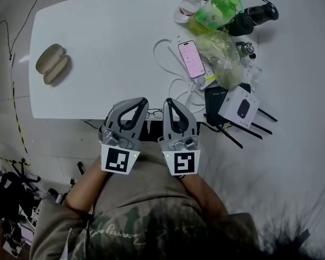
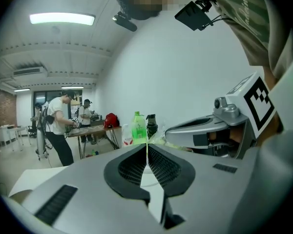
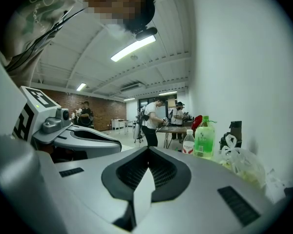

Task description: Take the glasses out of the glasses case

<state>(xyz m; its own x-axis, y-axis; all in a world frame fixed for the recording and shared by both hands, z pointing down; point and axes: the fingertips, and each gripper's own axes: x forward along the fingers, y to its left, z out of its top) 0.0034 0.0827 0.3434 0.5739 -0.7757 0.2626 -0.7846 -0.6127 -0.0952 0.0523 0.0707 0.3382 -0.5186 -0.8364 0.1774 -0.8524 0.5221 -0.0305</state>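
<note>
The left claw (image 1: 143, 102) and right claw (image 1: 167, 102) are hovering side by side at the worktop's (image 1: 108, 37) near edge, each pinched closed on nothing. The beige glasses case (image 1: 52, 64) is lying far left, well apart from them. A phone (image 1: 191, 58), white cable (image 1: 170, 76) and green bottle (image 1: 216, 11) are crowding the right side.

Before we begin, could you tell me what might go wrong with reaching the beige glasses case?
The beige oval glasses case sits loose near the left edge of the white table; a nudge might slide it off. The white cable lies just ahead of the shut right gripper and could snag.
</note>
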